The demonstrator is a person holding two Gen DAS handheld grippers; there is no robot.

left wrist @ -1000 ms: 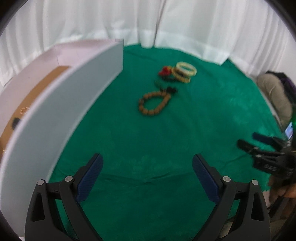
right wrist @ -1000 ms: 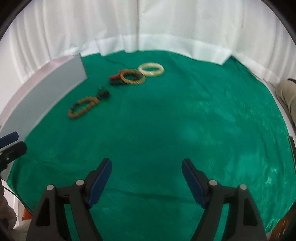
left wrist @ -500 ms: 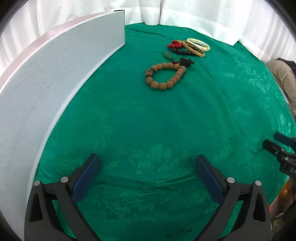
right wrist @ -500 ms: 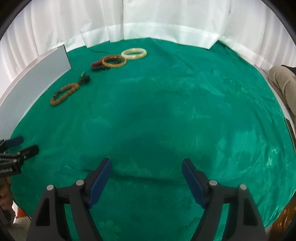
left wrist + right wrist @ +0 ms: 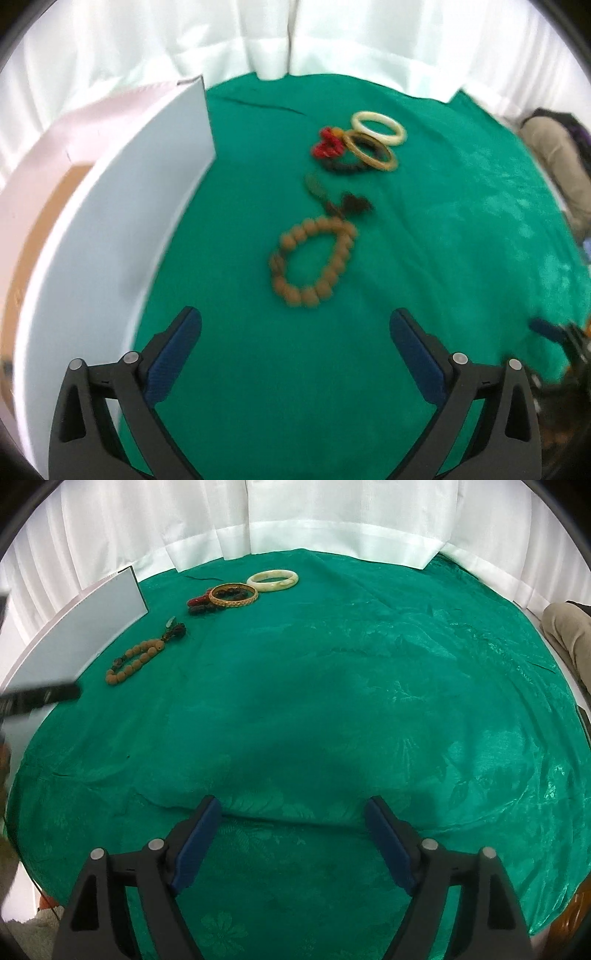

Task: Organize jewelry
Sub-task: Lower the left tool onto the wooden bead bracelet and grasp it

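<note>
The left gripper (image 5: 295, 339) had its jaws spread wide, holding nothing. The brown bead bracelet (image 5: 312, 260) lay just ahead at 12 o'clock, the bangles (image 5: 375, 142) farther. Slippery beads might roll out when squeezed. The right gripper (image 5: 291, 830) was spread too.

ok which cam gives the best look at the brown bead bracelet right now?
Left wrist view: the brown bead bracelet lies large and near centre, just ahead of the open left gripper, though motion-blurred. Right wrist view shows it sharper but small, far left beside the white box, well away from the right gripper.
</note>
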